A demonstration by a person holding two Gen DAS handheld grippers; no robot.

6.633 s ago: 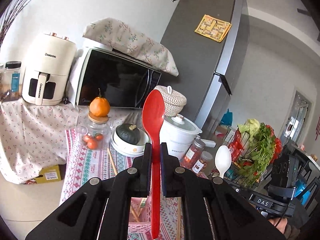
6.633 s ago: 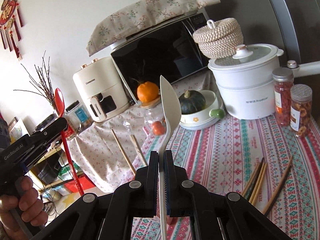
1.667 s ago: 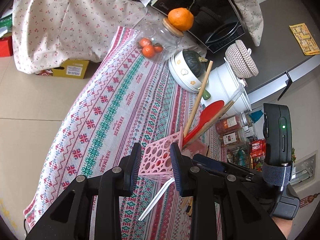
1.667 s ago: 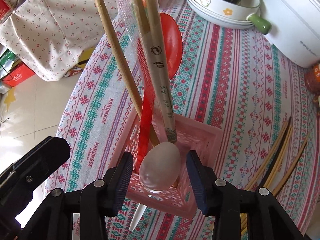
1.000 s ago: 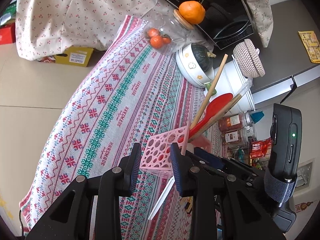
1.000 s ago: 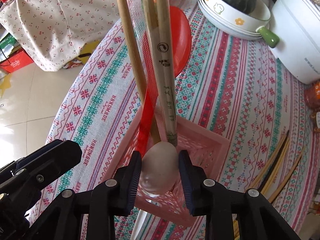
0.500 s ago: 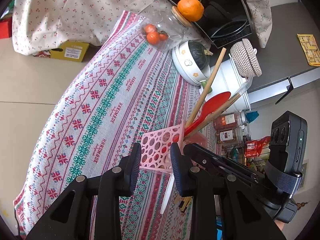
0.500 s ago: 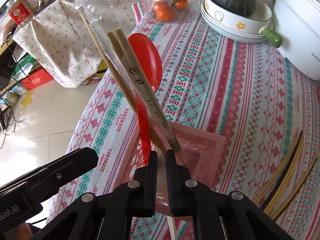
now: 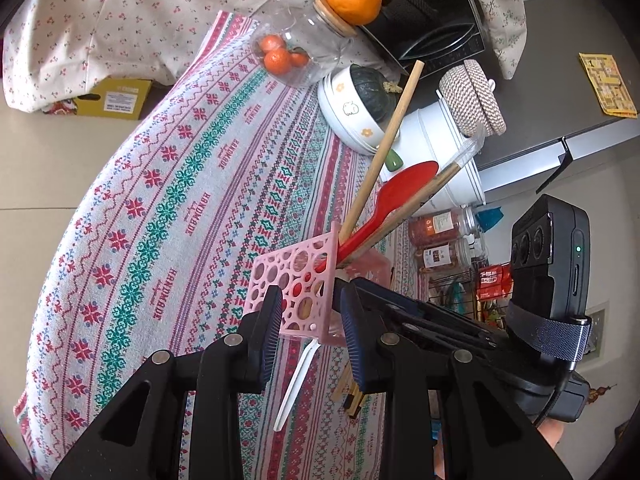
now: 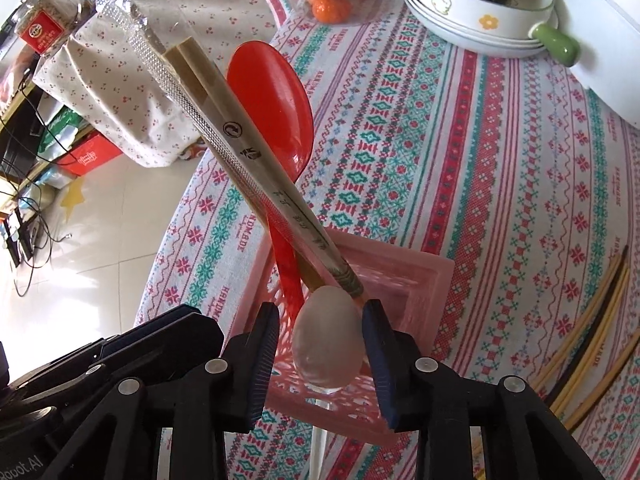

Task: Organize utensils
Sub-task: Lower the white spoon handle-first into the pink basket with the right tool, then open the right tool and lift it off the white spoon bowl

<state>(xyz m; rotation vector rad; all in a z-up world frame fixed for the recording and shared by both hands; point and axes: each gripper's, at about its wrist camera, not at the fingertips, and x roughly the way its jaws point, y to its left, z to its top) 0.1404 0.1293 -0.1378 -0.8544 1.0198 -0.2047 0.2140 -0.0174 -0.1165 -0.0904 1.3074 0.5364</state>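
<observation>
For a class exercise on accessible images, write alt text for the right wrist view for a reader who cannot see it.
The right gripper hangs open around the bowl of a white spoon at a pink perforated holder on a patterned tablecloth. A red spoon and wrapped chopsticks lean out of the holder; loose chopsticks lie at right.

Both tools are matte black plastic. The left gripper has angular arms with round silver screws and dark blue ribbed pads. The right gripper matches it, with blue ridged pads and silver screws. White lettering marks one black body at the lower left.
</observation>
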